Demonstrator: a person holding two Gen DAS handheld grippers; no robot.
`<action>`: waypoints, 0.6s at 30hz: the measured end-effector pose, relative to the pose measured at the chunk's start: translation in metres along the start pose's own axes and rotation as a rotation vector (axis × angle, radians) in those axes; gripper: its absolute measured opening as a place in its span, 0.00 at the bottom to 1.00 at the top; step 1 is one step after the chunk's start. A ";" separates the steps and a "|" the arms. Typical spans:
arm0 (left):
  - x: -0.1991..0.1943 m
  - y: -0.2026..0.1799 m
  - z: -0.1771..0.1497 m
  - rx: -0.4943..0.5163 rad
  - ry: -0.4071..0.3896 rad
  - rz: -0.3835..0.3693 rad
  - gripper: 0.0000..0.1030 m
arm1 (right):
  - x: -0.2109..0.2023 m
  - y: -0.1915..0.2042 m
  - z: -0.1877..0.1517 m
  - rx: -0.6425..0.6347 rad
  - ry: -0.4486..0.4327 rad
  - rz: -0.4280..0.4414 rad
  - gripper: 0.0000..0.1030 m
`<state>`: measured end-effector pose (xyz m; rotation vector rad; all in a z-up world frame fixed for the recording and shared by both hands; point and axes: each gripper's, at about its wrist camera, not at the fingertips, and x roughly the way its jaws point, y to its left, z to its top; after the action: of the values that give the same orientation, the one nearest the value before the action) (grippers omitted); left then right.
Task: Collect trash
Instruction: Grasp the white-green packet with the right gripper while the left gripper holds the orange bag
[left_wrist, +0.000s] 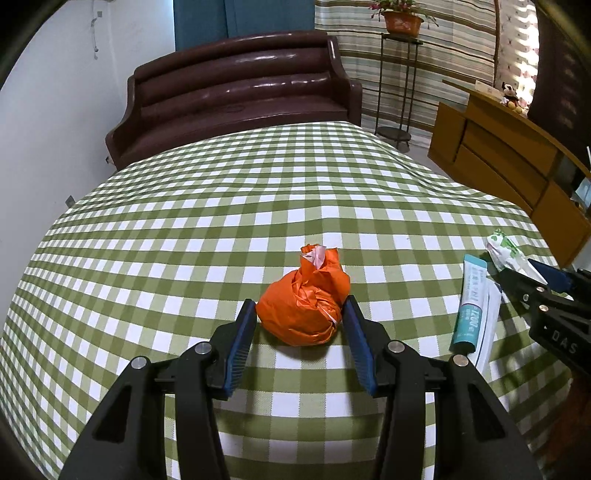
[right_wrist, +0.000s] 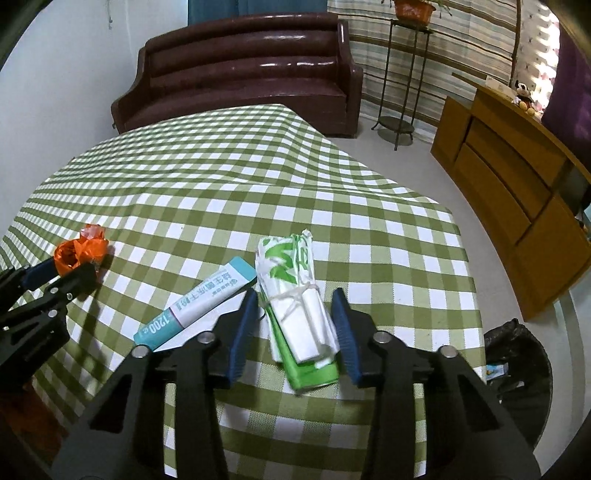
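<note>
Green-checked tablecloth (left_wrist: 295, 192). My left gripper (left_wrist: 301, 314) pinches the orange bag bundle (left_wrist: 304, 302); right gripper (right_wrist: 295, 308) straddles the green-white wrapper roll (right_wrist: 295, 306), pads apparently not touching. Risk: crinkly plastic slipping when lifted.

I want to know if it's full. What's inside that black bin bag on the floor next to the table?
Only a little shows in the black bin bag: a small blue-and-white packet near its opening. The rest is dark, and the table edge and right tool hide part of it.

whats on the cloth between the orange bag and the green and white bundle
A teal and white tube lies between the orange bag and the green and white bundle, clearest in the right wrist view.
</note>
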<state>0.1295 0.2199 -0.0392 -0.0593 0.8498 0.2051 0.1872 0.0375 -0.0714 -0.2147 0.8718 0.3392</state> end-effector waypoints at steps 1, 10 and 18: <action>0.000 0.000 -0.001 0.000 -0.001 0.002 0.47 | 0.001 0.000 0.000 -0.001 0.003 0.001 0.34; 0.000 -0.001 0.000 -0.003 -0.003 0.009 0.47 | -0.002 0.002 -0.003 0.003 -0.011 0.001 0.29; -0.006 -0.004 -0.004 -0.007 -0.017 0.019 0.47 | -0.018 -0.005 -0.016 0.015 -0.038 0.005 0.29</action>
<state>0.1232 0.2142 -0.0372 -0.0559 0.8332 0.2262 0.1668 0.0242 -0.0671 -0.1914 0.8370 0.3403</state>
